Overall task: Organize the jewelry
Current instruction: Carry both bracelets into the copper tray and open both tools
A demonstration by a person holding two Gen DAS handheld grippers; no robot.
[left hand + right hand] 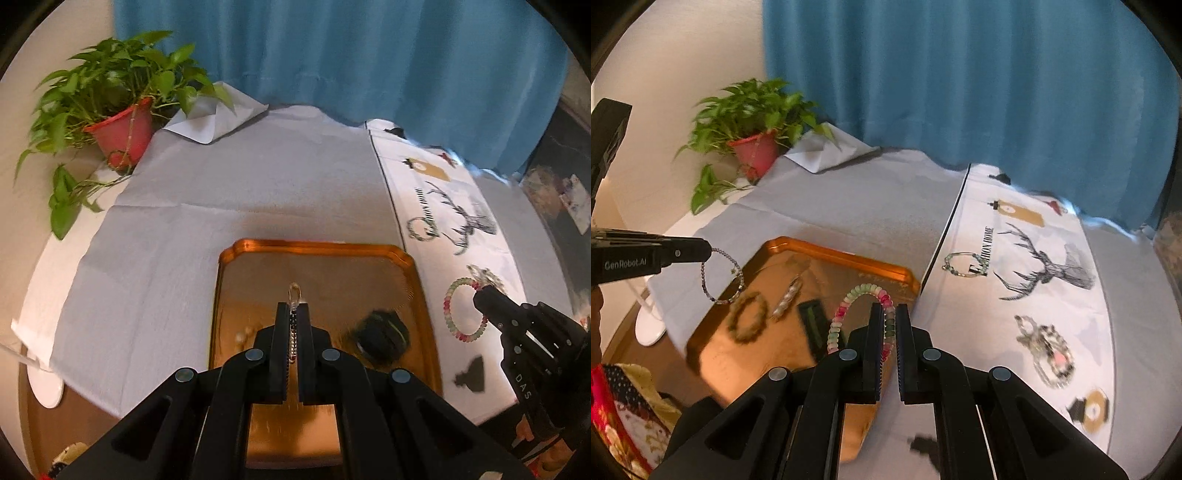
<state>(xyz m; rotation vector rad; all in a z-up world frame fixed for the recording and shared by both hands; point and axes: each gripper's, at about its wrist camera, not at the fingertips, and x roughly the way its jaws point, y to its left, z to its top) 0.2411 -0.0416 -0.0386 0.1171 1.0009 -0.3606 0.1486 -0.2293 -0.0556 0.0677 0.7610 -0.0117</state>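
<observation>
My left gripper (293, 308) is shut on a thin beaded bracelet (294, 295) and hangs over the copper tray (314, 246). In the right wrist view that bracelet (720, 277) dangles as a purple loop from the left gripper (708, 252) above the tray's left corner. My right gripper (890, 308) is shut on a pink-and-green bead bracelet (849, 306) at the tray's (846, 258) right edge. The left wrist view shows the same bracelet (448, 310) hanging from the right gripper (480, 295) over the printed cloth. A brownish bracelet (748, 317), a pearl piece (786, 295) and a dark item (812, 321) lie in the tray.
On the white deer-print cloth (1015, 229) lie a green bracelet (956, 264) and a tangle of clear and silver jewelry (1045, 350). A potted plant (757, 147) stands at the far left by a blue curtain (960, 74). A grey cloth (221, 192) covers the table.
</observation>
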